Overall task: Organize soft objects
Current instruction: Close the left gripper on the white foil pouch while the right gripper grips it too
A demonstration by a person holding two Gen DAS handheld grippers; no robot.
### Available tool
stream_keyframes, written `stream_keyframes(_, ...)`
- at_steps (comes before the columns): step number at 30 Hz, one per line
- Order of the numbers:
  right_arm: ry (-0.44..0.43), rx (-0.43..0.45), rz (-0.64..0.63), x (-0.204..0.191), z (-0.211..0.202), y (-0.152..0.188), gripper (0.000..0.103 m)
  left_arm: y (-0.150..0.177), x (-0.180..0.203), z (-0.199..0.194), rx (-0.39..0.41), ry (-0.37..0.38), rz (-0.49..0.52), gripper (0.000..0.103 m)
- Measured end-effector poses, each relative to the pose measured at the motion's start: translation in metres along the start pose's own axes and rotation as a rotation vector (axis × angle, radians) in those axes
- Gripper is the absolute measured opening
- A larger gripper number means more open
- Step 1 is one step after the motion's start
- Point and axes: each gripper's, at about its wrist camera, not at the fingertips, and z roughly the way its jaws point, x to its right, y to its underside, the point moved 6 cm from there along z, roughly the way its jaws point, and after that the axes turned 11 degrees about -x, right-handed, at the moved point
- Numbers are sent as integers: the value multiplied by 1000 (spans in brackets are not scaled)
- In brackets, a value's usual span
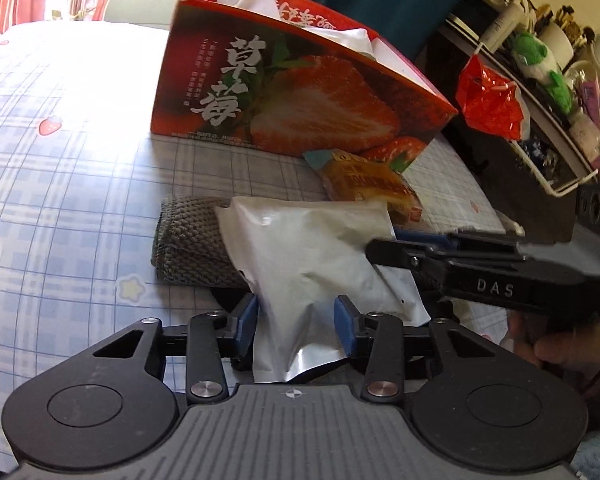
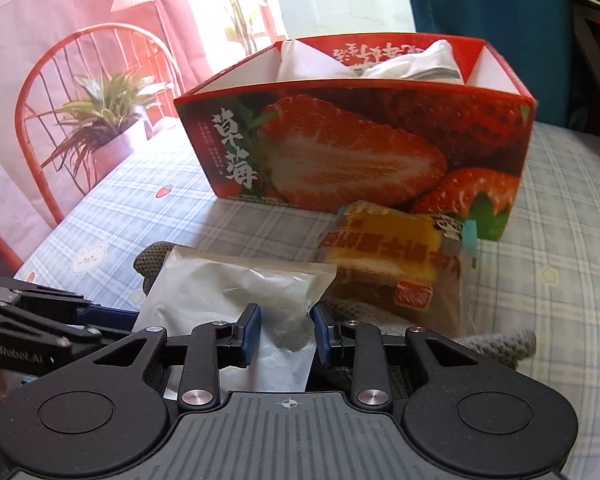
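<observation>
Both grippers pinch one silver foil pouch (image 1: 312, 256): the left gripper (image 1: 296, 324) clamps its near end, the right gripper (image 2: 286, 332) squeezes another edge. That pouch lies over a grey knitted cloth (image 1: 188, 240) on the blue plaid bed sheet (image 1: 68, 168). Just beyond lies a yellow wrapped cake packet (image 2: 396, 264), touching the red strawberry-print cardboard box (image 2: 360, 148), which holds white pouches (image 2: 312, 64).

I see a silver pouch (image 1: 312, 248), a grey knitted cloth (image 1: 188, 240), a red strawberry-printed box (image 2: 356, 144), and a blue-checked bedsheet (image 1: 60, 168).
</observation>
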Motion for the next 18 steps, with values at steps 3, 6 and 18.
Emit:
stream_keyframes(3,-17,6,40,7,-1,8,30,-1,-11,-4,13,2,-48,43)
stream_keyframes(6,-37,6,62,11,-1,13,30,-4,-19,-6,23,10,-86,42)
stream_keyframes(18,-59,-4,69,9,1,17,34,-11,-21,7,1,41,-86,50)
